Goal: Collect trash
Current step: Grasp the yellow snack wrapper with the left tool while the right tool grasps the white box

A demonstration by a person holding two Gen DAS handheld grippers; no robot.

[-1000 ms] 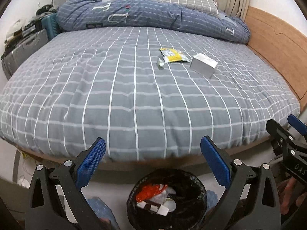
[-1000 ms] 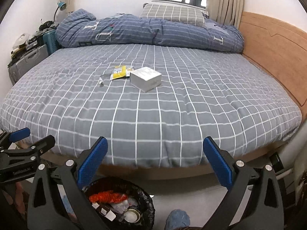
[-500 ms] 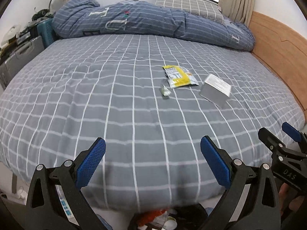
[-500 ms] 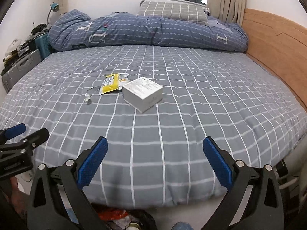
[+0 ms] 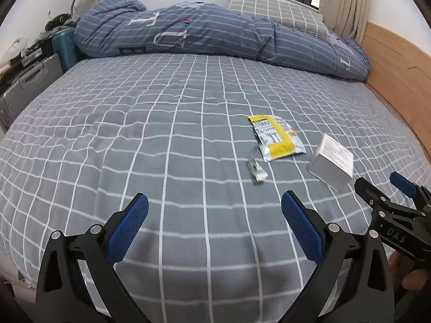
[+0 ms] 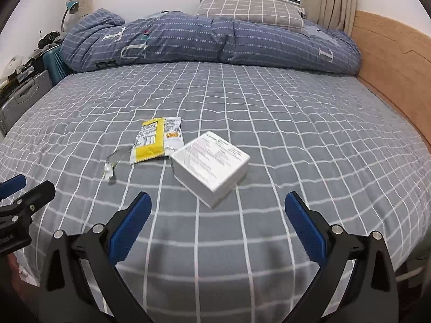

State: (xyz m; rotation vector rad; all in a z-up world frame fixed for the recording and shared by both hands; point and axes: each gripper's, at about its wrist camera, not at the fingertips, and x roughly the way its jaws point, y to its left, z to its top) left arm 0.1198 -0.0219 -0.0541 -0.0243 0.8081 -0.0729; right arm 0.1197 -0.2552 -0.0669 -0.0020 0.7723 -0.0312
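Trash is seen lying on the grey checked bed cover (image 6: 296, 140), in three pieces grouped close together near the middle of the bed. A yellow and white snack wrapper (image 6: 157, 140) is laid flat, printed side up. Just beside it, on the side nearer the camera and to its left in the right wrist view, a small crumpled scrap of clear wrapper (image 6: 112, 164) is found; in the left wrist view the same scrap (image 5: 257, 171) is seen just below the yellow wrapper (image 5: 274, 137). A white cardboard box (image 6: 211, 167) with fine print on its top face is set at an angle to the grid lines, its far corner close to the wrapper's edge; whether the two touch cannot be told.

The right claw (image 6: 218, 215) is held above the near part of the bed with its blue-padded jaws spread wide and nothing between them; the box is seen directly ahead of the gap. The left claw (image 5: 214, 218) is likewise spread and empty, with the scrap ahead of it and to the right.

A rumpled blue striped duvet (image 6: 210, 43) is heaped along the far side of the bed, with a grey checked pillow (image 6: 247, 10) behind it. A wooden headboard (image 6: 396, 64) is seen along the right, and suitcases (image 5: 29, 80) at the left.
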